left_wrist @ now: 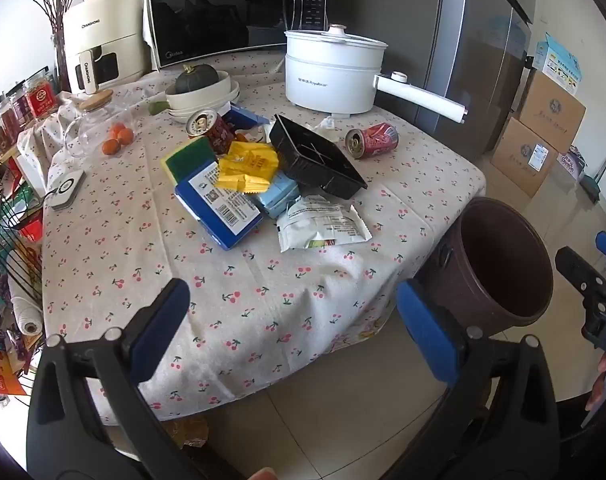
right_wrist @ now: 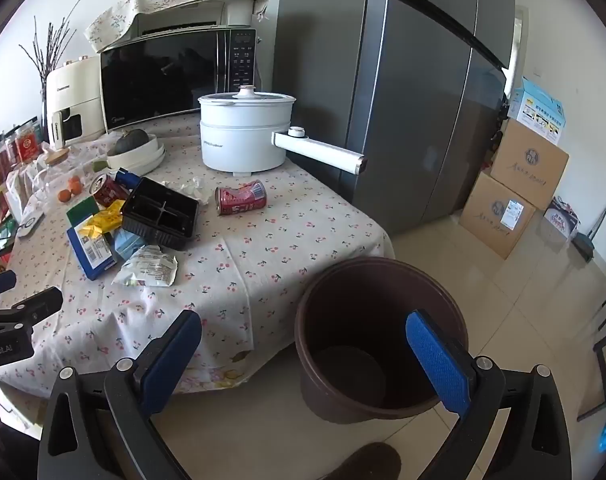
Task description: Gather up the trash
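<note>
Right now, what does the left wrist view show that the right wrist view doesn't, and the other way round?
Only the left wrist view shows the white twine spool by the wire rack at the table's left edge. Only the right wrist view shows the brown bin's bare bottom, and the printer under a floral cloth on the microwave. Both show the trash pile with the black tray, the red can, the white pot, and open, empty tongs.

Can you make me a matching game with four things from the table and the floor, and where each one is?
Things:
1. red can
2. brown bin
3. pumpkin
4. black tray

Places:
A. in the white bowl
B. tilted on the trash pile
C. on the floor beside the table
D. lying on its side on the cloth

Pairs: 1-D, 2-C, 3-A, 4-B
</note>
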Available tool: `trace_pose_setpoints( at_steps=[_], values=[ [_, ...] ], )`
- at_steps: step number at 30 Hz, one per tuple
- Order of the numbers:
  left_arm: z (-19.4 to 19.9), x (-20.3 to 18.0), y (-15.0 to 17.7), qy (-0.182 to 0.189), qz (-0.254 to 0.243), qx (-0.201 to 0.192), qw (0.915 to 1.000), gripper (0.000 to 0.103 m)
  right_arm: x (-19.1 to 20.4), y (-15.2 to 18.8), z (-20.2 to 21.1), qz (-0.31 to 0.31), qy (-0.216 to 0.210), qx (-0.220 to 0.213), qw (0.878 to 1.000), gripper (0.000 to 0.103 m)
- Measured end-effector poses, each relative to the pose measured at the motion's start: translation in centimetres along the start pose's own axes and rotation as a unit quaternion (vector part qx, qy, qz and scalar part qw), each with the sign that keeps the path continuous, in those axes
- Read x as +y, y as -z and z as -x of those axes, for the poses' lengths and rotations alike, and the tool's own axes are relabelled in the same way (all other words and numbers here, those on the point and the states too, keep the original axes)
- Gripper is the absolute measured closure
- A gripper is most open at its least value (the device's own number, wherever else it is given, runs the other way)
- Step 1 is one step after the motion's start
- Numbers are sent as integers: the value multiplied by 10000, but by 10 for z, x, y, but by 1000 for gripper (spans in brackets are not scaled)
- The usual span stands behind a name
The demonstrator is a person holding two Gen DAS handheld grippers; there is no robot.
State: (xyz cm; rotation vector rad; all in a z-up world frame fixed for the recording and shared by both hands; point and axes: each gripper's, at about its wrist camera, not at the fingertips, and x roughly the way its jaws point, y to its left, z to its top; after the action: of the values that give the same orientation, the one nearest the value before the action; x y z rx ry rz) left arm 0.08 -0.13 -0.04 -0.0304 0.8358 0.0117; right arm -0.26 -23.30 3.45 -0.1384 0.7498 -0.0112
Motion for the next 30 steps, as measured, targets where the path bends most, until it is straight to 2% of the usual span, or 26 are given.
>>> trace_pose_setpoints(
  at_steps=[10,19,30],
  values=[
    [1,-20,-4,163,-67,23,9998,0,-8,4,1,1,103,-38,9999,0],
    [0,-19,-4,288,-81,110,9995,0,-12,5,0,-12,243,-68,9997,0],
    [-1,-15,-4,195,-138,73,9997,0,-15,6,-1,-63,285,-62,9996,0]
  ],
)
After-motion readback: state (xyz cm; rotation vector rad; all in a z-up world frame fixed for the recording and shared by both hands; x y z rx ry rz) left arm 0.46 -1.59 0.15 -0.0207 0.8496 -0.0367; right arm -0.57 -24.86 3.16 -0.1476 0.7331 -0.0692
